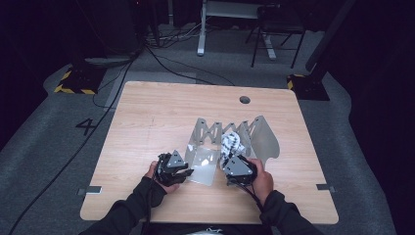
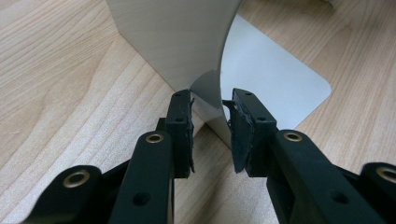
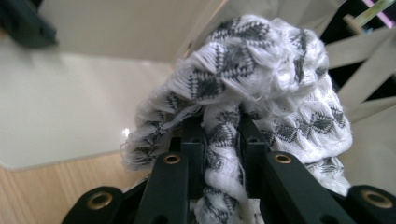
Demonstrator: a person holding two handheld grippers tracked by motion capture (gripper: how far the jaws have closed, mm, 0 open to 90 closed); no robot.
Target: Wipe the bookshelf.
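Note:
A silver metal rack [image 1: 265, 135] with zigzag bars stands on the wooden table [image 1: 147, 122], right of the middle. A white cloth with a dark diamond pattern [image 1: 231, 141] is bunched up inside it. My right gripper [image 1: 230, 157] is at the rack's near side, shut on a fold of this cloth [image 3: 261, 70] that runs between its jaws [image 3: 222, 125]. My left gripper [image 1: 187, 170] is at the rack's near left end plate [image 1: 201, 164]. It is open, its jaws [image 2: 211, 101] astride the thin edge of the upright metal sheet [image 2: 173, 42], beside the flat plate [image 2: 275, 79].
A round cable hole [image 1: 244, 100] sits near the table's far edge. Cables [image 1: 161, 58], a desk leg [image 1: 201, 29] and a chair base [image 1: 274, 44] are on the grey floor beyond. Bare wood lies to the left and far side of the rack.

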